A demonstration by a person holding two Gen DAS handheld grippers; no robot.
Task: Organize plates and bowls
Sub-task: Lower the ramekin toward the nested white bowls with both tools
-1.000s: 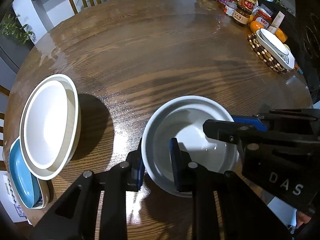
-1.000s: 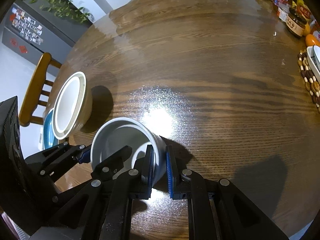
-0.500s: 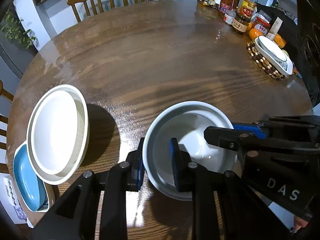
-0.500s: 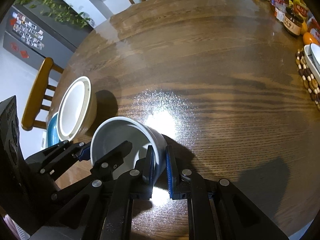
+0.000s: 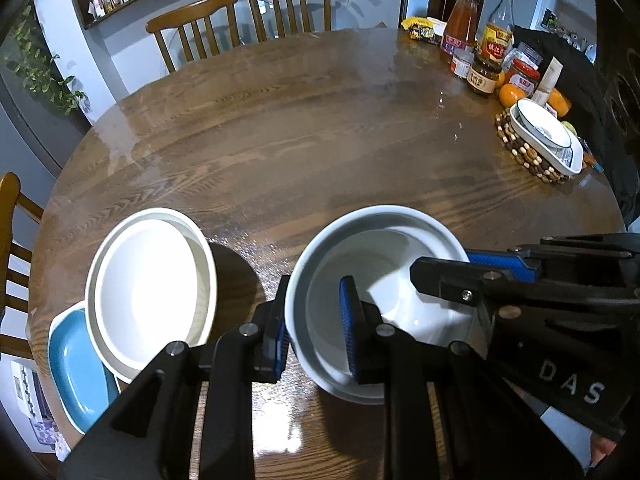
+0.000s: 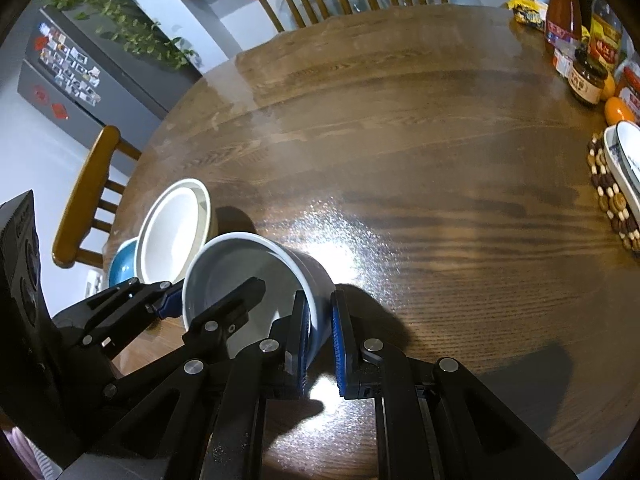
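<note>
Two grippers share one load. The left gripper [image 5: 316, 330] pinches the near-left rim of a deep white bowl [image 5: 384, 280], one blue pad outside the wall and one inside. The right gripper [image 6: 320, 340] clamps the opposite wall the same way, its jaws narrow around the thin ceramic. The bowl hangs tilted between them, seemingly just clear of the round wooden counter [image 5: 320, 140].

Just to the left sits a cream bowl [image 5: 150, 292] with a white plate nested in it, and touching that, at the counter's near-left edge, a blue dish [image 5: 76, 364]. Well apart at the far right, a white dish [image 5: 544, 136] rests on a beaded trivet [image 5: 520, 152] near jars and bottles.

By my judgement the sorting is partly done: one small stack exists, and the held bowl likely goes onto or beside it. The far dish on the trivet looks untouched.
</note>
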